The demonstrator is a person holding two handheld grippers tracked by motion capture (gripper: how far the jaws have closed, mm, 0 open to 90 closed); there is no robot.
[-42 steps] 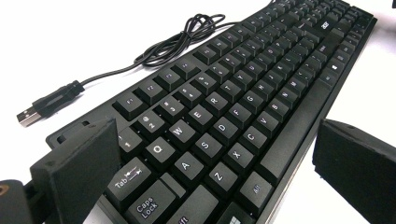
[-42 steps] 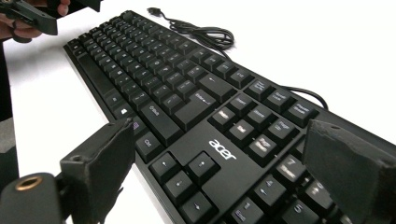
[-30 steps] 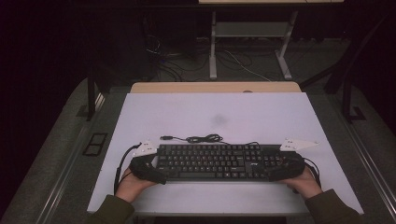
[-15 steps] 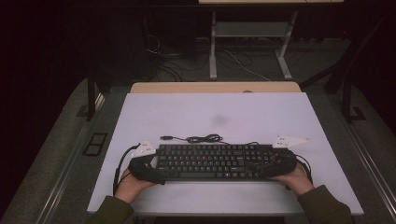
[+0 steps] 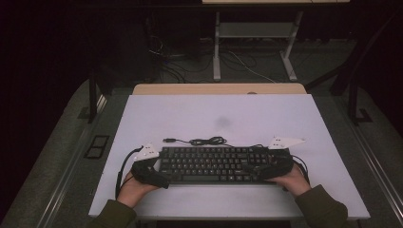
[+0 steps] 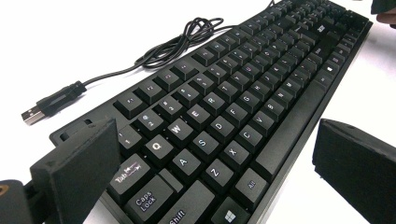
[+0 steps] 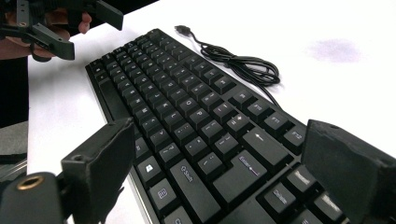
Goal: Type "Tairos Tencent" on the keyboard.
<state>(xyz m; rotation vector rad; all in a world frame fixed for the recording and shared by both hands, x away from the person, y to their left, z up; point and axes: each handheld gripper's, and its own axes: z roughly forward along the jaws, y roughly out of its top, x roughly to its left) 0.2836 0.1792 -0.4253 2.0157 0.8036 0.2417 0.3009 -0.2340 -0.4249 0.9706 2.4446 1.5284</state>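
Keyboard (image 5: 214, 165) sits between both released claws, left claw (image 6: 205, 154) and right claw (image 7: 219, 163); an uneven pinch could skew it across the bench (image 5: 214, 114).

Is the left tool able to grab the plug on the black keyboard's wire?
Probably yes: the silver-tipped black plug lies bare on the white table, just beyond the open left tool, with nothing between them.
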